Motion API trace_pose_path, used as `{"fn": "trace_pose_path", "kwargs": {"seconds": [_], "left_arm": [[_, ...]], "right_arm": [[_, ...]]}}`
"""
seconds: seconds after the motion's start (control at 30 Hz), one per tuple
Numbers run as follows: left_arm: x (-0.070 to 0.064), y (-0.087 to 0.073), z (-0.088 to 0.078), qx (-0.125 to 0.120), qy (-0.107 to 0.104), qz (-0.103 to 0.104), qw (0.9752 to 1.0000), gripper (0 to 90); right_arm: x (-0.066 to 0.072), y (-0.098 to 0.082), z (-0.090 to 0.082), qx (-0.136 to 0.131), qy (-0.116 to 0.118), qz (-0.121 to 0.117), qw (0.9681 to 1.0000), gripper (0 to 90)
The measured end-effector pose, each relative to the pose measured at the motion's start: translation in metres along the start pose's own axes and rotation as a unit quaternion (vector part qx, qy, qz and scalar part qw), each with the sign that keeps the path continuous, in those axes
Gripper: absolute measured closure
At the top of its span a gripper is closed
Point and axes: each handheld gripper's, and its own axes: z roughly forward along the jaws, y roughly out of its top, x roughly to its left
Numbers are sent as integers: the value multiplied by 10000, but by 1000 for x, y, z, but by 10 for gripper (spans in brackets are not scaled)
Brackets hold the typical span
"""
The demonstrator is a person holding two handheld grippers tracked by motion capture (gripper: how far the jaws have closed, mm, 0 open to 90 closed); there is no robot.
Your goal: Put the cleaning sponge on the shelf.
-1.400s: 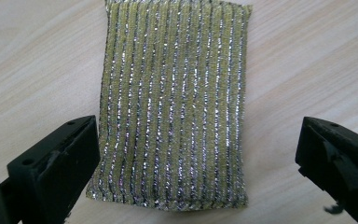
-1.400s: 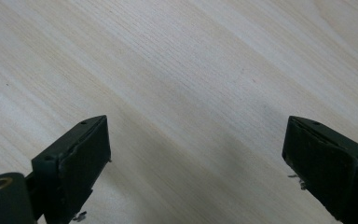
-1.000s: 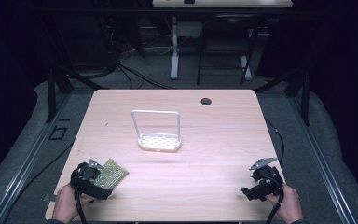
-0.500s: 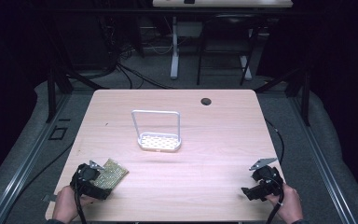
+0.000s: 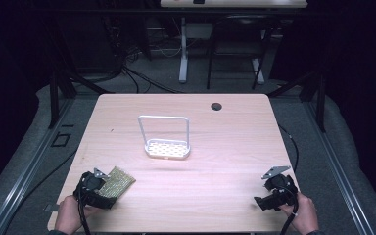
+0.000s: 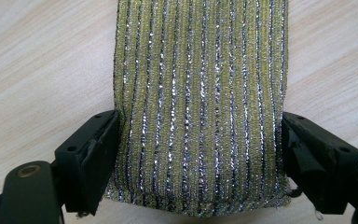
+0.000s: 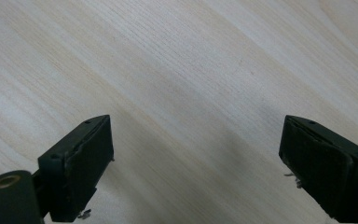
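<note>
We are gripping the glittery green scouring pad at the lower left of the high view, our left gripper, jaws just closing, pinching its edges, and next lifting it calls for carrying toward the white rack, while our right gripper is hovering spread.

The cloth was yellow-green, ribbed with glittering silver stripes along its length. The rack was white, its base perforated. The table was pale wood with fine grain. Both grippers were black.
</note>
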Motion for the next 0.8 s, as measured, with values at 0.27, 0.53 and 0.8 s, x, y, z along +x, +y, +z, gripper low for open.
{"fn": "trace_pose_path", "kwargs": {"seconds": [0.27,0.53,0.8], "left_arm": [[-1,0,-5,-99,-1,5,10000,179],[-3,0,-10,-221,21,18,9998,195],[-8,0,-14,-316,29,31,9995,194]], "right_arm": [[1,0,0,-6,-24,-30,10000,93],[1,0,0,9,-26,-26,10000,94],[1,0,1,30,-31,-37,10000,94]]}}
